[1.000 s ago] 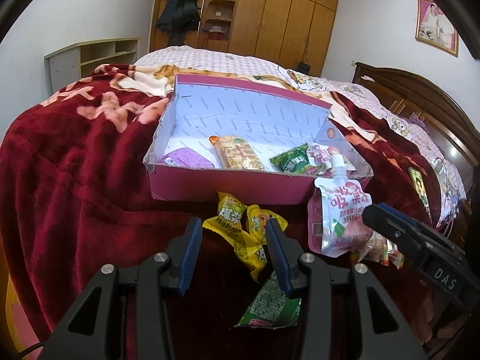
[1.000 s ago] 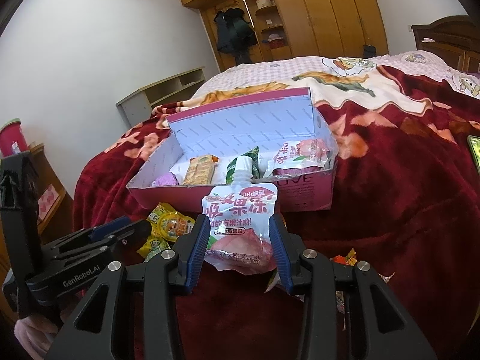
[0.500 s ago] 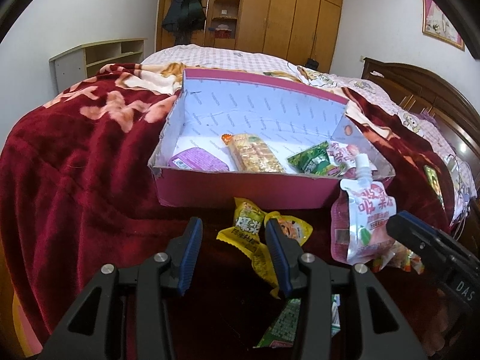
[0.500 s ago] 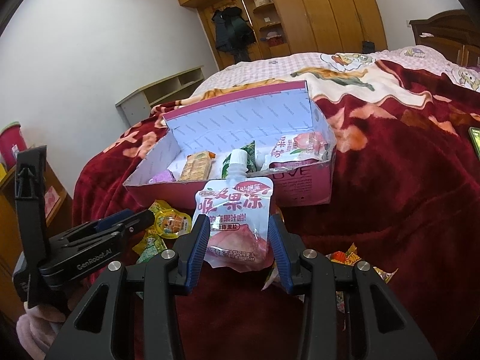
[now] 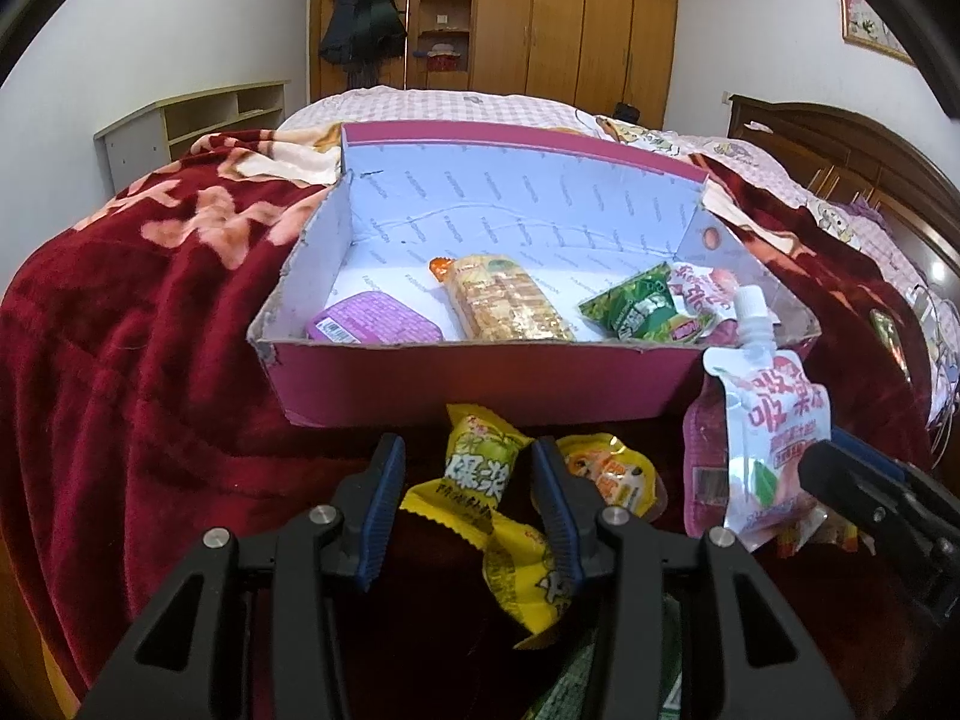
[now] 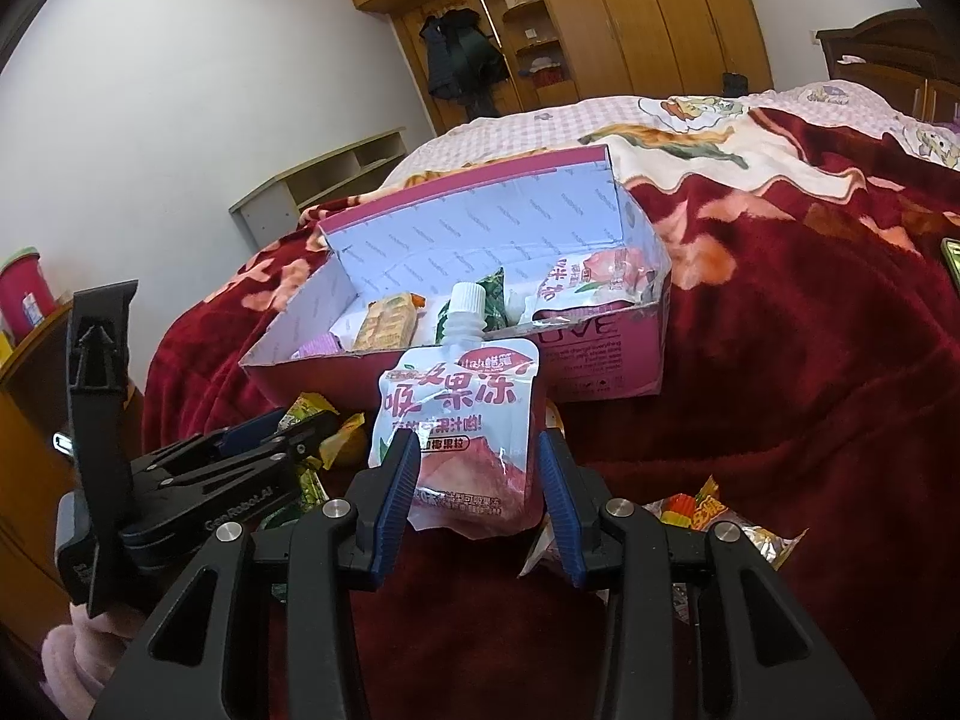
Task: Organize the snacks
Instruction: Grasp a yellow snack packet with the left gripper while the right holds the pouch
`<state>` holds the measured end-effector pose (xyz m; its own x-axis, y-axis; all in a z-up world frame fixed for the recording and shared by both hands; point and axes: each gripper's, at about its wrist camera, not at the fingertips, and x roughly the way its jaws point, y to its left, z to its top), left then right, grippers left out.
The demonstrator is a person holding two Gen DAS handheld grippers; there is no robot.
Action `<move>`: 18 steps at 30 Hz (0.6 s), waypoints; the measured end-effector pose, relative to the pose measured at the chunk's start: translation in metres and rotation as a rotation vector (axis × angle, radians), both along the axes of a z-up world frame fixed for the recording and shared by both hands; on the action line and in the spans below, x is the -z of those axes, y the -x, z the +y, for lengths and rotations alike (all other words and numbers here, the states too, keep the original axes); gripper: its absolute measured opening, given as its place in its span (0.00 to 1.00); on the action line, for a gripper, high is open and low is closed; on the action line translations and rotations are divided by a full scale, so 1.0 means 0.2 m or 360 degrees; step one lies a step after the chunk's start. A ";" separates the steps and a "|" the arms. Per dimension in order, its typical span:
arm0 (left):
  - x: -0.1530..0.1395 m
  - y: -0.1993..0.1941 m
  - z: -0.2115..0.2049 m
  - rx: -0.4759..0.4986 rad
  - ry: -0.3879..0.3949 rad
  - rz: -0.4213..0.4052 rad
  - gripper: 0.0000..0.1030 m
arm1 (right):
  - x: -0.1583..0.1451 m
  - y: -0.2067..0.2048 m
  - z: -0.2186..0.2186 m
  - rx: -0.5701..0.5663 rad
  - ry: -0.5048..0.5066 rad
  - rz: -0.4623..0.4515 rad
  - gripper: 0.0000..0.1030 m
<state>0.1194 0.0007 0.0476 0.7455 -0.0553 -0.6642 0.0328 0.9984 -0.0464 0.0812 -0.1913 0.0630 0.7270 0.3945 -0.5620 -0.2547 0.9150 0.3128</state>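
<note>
Blanket (image 5: 120,360) is carrying the pink box (image 5: 480,384), snacks lying inside. My right gripper (image 6: 477,498) is pinching the jelly pouch (image 6: 462,420) upright just before the box front. My left gripper (image 5: 465,504) is hovering part-open around the yellow packet (image 5: 480,480), pads apart from it.

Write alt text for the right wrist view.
The right gripper holds a white and pink spouted jelly pouch upright between its blue-padded fingers, just before an open pink cardboard box of snacks on a dark red blanket. The left gripper reaches toward yellow snack packets beside it.
</note>
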 end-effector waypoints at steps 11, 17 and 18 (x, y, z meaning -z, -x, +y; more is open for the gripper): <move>0.01 0.00 0.02 -0.0043 0.0017 -0.0009 0.28 | 0.03 -0.01 0.00 -0.0004 -0.0006 0.0019 0.41; -0.01 0.04 0.05 -0.0076 0.0029 -0.0018 0.28 | 0.03 -0.01 0.01 -0.0004 -0.0006 0.0018 0.41; -0.02 0.05 0.06 -0.0084 0.0024 -0.0023 0.28 | 0.03 -0.01 0.01 -0.0006 -0.0009 0.0018 0.41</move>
<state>0.1093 0.0120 0.0509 0.7572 -0.0256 -0.6527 -0.0189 0.9980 -0.0610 0.0837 -0.1903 0.0575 0.7192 0.4003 -0.5679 -0.2545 0.9123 0.3208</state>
